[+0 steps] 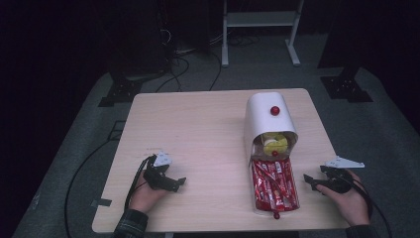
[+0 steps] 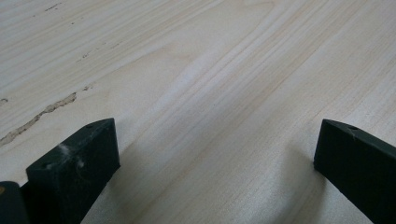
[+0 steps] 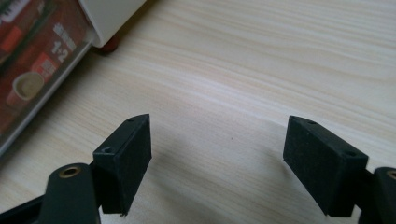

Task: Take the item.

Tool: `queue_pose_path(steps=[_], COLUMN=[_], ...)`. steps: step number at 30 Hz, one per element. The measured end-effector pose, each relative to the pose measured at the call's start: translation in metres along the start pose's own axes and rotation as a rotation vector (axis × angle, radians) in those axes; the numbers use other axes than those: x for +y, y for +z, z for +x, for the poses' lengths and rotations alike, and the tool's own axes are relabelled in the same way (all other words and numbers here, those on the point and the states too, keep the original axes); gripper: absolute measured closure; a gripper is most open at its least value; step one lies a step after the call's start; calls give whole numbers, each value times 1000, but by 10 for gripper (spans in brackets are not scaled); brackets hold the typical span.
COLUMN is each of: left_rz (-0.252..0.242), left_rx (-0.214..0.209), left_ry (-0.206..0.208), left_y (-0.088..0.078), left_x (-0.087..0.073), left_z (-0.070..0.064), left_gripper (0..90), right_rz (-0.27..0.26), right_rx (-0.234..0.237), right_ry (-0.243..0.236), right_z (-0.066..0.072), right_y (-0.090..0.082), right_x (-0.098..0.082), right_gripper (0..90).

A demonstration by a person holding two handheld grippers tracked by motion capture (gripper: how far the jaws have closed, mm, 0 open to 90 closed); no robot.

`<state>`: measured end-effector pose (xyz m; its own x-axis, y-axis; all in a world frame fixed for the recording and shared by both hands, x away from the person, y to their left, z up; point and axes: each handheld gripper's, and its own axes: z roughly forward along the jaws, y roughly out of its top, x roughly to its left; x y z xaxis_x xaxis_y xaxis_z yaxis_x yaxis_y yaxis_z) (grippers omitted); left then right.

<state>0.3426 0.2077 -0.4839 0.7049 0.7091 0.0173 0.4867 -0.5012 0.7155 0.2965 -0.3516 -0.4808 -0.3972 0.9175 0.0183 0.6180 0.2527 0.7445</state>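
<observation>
Two grippers rest wide open and empty on the table [image 1: 198, 129]: left gripper [image 1: 179, 182], right gripper [image 1: 308, 182]. Between them, nearer the right, the white container [image 1: 267, 116] has its drawer [image 1: 274, 186] out, full of red sachets. Probably light, slick plastic, so I'd pinch its red knob [image 1: 276, 215].

My left hand [image 1: 144, 194] holds the left gripper [image 1: 179, 182] low over the tabletop [image 1: 198, 129], its black jaws spread wide apart and pointing toward my right. My right hand [image 1: 352, 201] holds the right gripper [image 1: 308, 181] near the tabletop's right edge, jaws also spread wide with nothing between them, pointing toward my left.
</observation>
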Motion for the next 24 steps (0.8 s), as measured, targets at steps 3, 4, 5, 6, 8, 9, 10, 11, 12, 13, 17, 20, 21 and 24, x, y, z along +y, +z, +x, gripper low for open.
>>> queue_pose_path(steps=[3, 4, 5, 6, 8, 9, 10, 11, 12, 13, 17, 20, 21, 24], left_rz=[0, 0, 0, 0, 0, 0, 0, 0, 0, 0, 0, -1, 0, 0], left_rx=[0, 0, 0, 0, 0, 0, 0, 0, -1, 0, 0, 0, -1, 0], left_ry=[0, 0, 0, 0, 0, 0, 0, 0, 0, 0, 0, -1, 0, 0], left_y=[0, 0, 0, 0, 0, 0, 0, 0, 0, 0, 0, 0, 0, 0], left_x=[0, 0, 0, 0, 0, 0, 0, 0, 0, 0, 0, 0, 0, 0], left_z=[0, 0, 0, 0, 0, 0, 0, 0, 0, 0, 0, 0, 0, 0], left_gripper=[0, 0, 0, 0, 0, 0, 0, 0, 0, 0, 0, 0, 0, 0], right_rz=[-9, -13, -19, -20, -31, -31, -34, -39, -45, -48, -52, -60, -64, -67], right_rx=[-1, -2, -4, -4, -5, -5, -1, 1, 1, 1, 3, 6, 7, 10], right_ry=[2, 2, 3, 5, 6, 6, 18, 19, 17, 17, 15, 13, 12, 11], right_z=[-1, -2, -2, -2, -2, -2, -1, -1, 0, 1, 2, 4, 6, 6], right_y=[-2, -3, -4, -5, -7, -7, -9, -10, -12, -13, -15, -17, -18, -19], right_x=[0, 0, 1, 1, 2, 2, 2, 2, 3, 3, 5, 6, 7, 7], right_gripper=[226, 226, 226, 226, 226, 226, 226, 226, 226, 226, 225, 225, 225, 225])
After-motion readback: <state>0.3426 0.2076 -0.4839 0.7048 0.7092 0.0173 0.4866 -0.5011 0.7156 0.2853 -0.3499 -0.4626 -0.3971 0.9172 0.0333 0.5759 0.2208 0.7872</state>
